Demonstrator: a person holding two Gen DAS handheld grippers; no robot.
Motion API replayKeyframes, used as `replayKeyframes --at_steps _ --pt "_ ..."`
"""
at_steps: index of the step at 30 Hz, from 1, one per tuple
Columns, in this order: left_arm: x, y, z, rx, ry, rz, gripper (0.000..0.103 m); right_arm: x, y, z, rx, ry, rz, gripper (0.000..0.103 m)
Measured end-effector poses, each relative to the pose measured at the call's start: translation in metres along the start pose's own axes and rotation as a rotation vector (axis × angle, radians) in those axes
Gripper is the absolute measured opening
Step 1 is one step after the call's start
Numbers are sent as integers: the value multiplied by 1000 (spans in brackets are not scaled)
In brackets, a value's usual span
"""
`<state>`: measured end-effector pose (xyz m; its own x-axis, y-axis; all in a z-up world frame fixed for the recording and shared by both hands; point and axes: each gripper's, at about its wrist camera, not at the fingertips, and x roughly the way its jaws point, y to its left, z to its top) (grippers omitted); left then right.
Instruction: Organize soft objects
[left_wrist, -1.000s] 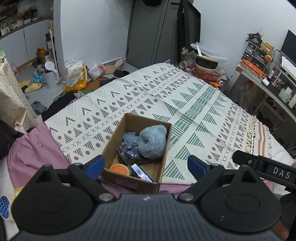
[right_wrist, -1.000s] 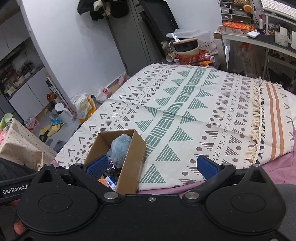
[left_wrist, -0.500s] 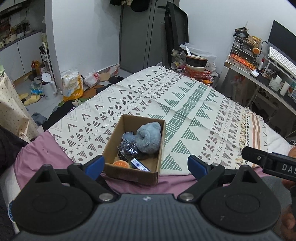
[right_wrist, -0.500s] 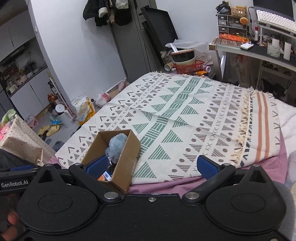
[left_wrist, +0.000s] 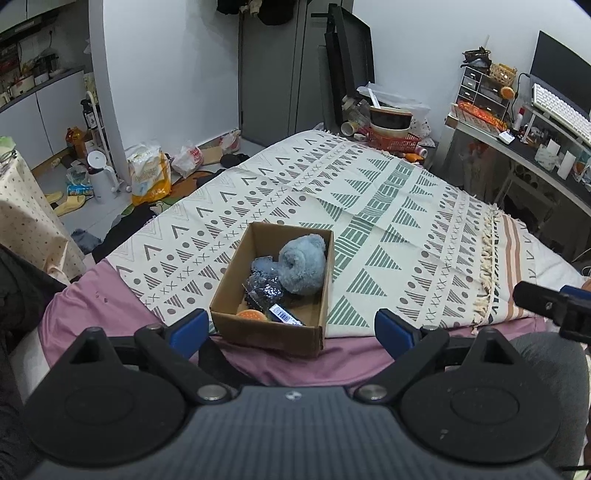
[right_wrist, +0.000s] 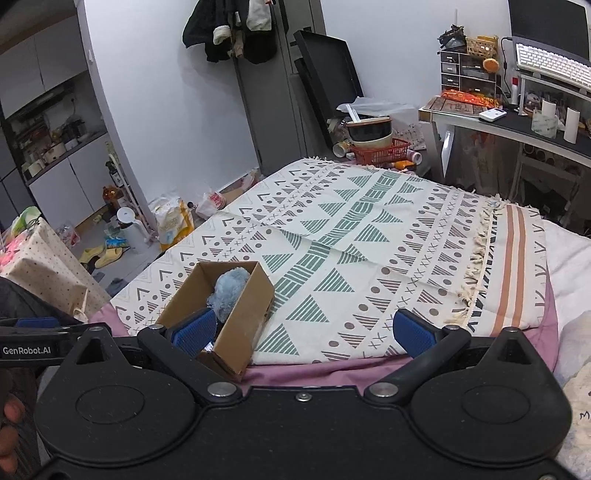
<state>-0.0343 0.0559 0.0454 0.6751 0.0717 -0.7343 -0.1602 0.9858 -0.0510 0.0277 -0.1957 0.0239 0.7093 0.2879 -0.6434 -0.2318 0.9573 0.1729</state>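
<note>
both grippers are hanging empty over the near edge of the bed, with the cardboard box (left_wrist: 271, 288) sitting on the patterned blanket (left_wrist: 388, 221).

the left gripper (left_wrist: 290, 328) is spreading its blue fingers (left_wrist: 188, 328) wide apart, grasping nothing; the right gripper (right_wrist: 303, 328) is doing the same. the left wrist view is looking down into the box, showing the blue plush toy (left_wrist: 303, 264) lying against the far right wall, a dark crinkled packet (left_wrist: 264, 290) beside it, and an orange round thing (left_wrist: 251, 315) at the near wall. the right wrist view is showing only the plush top (right_wrist: 229, 288) over the box rim (right_wrist: 236, 306), plus a fingertip (right_wrist: 13, 410) of the person at the left edge.
</note>
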Motion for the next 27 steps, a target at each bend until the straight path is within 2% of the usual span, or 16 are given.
replayKeyframes --at_steps 11,27 --pt "-12 -5 -5 44 -18 19 96 0 -2 -10 -45 8 -5 103" --pt "-13 -2 -9 28 -6 17 96 -5 -1 -10 -42 1 6 103"
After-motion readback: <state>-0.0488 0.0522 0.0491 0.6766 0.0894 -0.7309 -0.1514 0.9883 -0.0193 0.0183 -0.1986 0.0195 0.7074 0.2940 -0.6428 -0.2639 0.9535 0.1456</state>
